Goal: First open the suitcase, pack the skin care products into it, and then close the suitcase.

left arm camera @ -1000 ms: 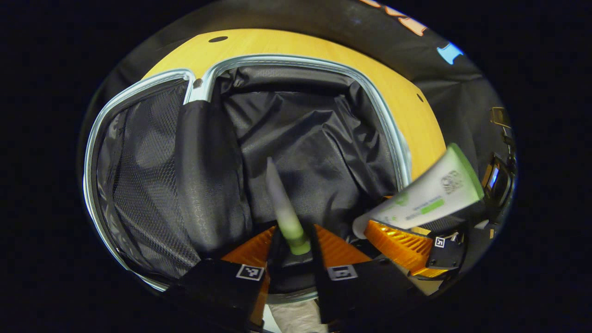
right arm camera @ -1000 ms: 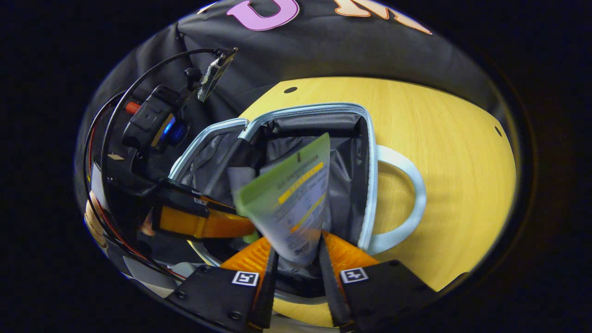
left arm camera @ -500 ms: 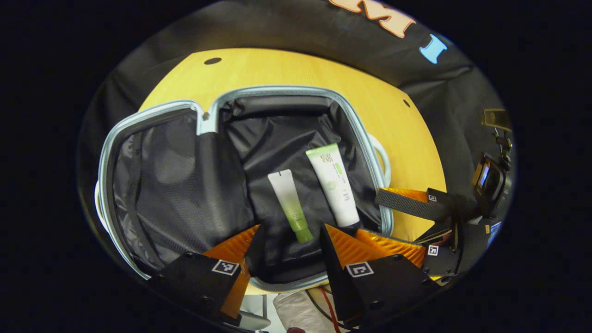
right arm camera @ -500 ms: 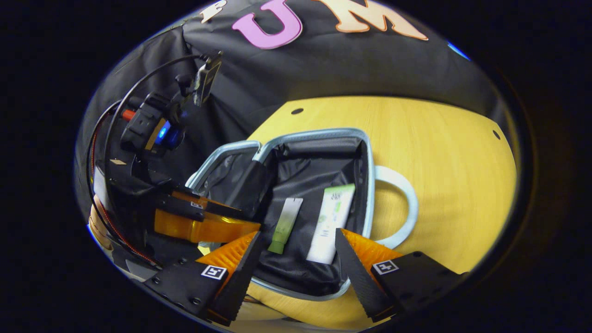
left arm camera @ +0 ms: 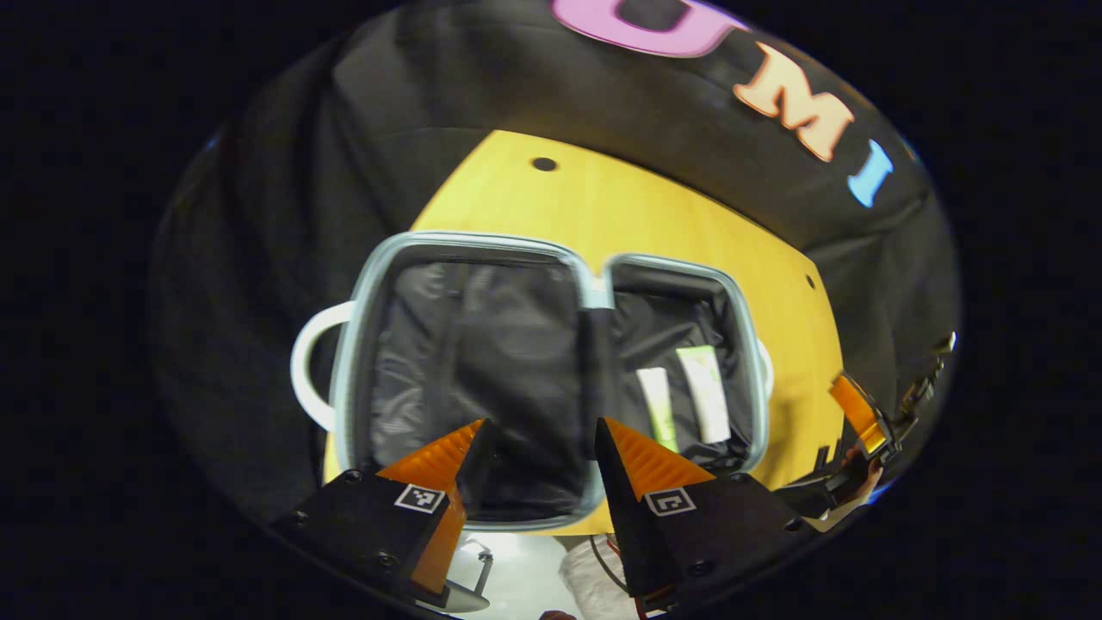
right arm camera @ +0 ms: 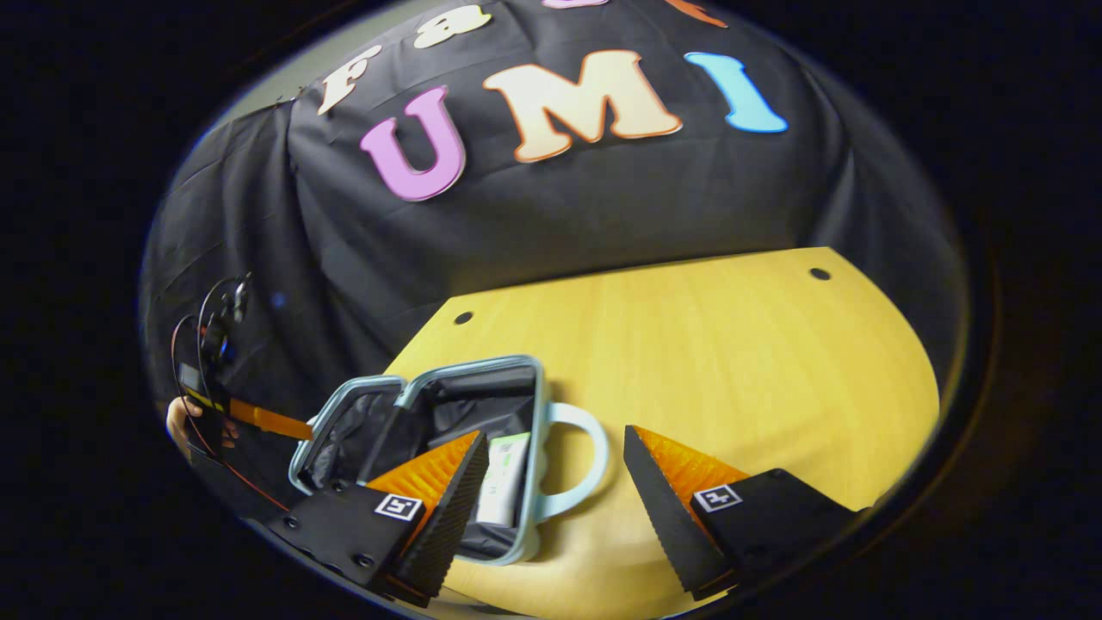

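Observation:
The small light-blue suitcase [left arm camera: 482, 239] lies open on the yellow table, both black-lined halves facing up. In its right half, side by side, lie a slim green-capped tube [left arm camera: 659, 406] and a wider white tube [left arm camera: 704, 393]. My left gripper [left arm camera: 538, 452] hovers open and empty above the suitcase's near edge, over the left half. My right gripper [right arm camera: 555, 486] is open and empty, held high to the right of the suitcase [right arm camera: 535, 413], where the white tube [right arm camera: 504, 478] peeks past its left finger. The right gripper [left arm camera: 861, 418] also appears at the far right of the left gripper view.
White handles stick out from the suitcase's left side [left arm camera: 306, 366] and right side [right arm camera: 581, 465]. The wooden table [right arm camera: 732, 344] stretches bare to the right of the case. A hand [right arm camera: 176, 422] holds the left gripper [right arm camera: 258, 420] at the table's left edge. Black cloth hangs behind.
Both grippers let go of their tubes, which now lie in the suitcase's right half. Both have since pulled back and up, the right one swinging toward the table's right.

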`<state>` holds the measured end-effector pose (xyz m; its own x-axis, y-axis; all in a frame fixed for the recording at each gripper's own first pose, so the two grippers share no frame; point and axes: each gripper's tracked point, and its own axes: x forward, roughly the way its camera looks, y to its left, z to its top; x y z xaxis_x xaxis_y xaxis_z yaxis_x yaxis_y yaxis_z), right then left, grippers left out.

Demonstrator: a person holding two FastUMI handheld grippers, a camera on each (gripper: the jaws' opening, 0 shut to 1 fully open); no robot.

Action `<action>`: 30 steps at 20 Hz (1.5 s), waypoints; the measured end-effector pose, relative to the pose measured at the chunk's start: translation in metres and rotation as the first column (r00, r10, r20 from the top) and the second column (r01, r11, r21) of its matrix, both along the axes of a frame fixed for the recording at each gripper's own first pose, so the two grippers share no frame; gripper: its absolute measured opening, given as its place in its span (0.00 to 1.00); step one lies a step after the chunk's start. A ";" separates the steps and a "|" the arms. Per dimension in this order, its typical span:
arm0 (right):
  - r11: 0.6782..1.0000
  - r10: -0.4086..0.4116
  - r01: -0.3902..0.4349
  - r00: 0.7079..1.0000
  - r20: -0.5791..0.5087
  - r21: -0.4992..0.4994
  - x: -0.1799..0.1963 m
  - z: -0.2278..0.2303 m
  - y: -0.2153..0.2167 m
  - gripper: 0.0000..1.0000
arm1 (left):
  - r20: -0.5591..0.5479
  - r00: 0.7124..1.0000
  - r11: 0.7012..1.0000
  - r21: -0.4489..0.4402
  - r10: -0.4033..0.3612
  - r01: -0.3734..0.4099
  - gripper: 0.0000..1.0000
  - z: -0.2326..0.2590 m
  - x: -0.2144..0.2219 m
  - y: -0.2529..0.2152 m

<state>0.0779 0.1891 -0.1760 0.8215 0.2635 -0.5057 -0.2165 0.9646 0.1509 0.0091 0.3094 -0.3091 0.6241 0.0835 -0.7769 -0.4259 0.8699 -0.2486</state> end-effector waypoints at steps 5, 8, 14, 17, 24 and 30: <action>0.991 -0.132 0.132 0.991 0.038 -0.018 -0.001 0.024 -0.053 0.98 | -0.004 0.981 0.980 0.013 0.196 -0.196 0.69 0.001 -0.048 0.104; 0.985 -0.169 0.170 0.984 0.049 -0.006 -0.006 0.031 -0.061 0.98 | -0.001 0.966 0.966 -0.005 0.258 -0.258 0.69 -0.007 -0.060 0.147; 0.980 -0.196 0.197 0.979 0.047 -0.030 -0.018 0.034 -0.067 0.98 | -0.019 0.961 0.956 -0.102 0.276 -0.276 0.69 -0.053 -0.044 0.185; 0.976 -0.206 0.208 0.978 0.044 -0.059 -0.024 0.036 -0.072 0.98 | -0.023 0.958 0.945 -0.153 0.287 -0.288 0.69 -0.077 -0.035 0.194; 0.970 -0.231 0.234 0.972 0.053 -0.071 -0.029 0.041 -0.080 0.98 | -0.022 0.960 0.918 -0.284 0.281 -0.275 0.19 -0.103 -0.019 0.184; 0.971 -0.229 0.232 0.972 0.043 -0.065 -0.030 0.036 -0.081 0.98 | -0.054 0.974 0.958 -0.178 0.219 -0.225 0.07 -0.081 -0.024 0.176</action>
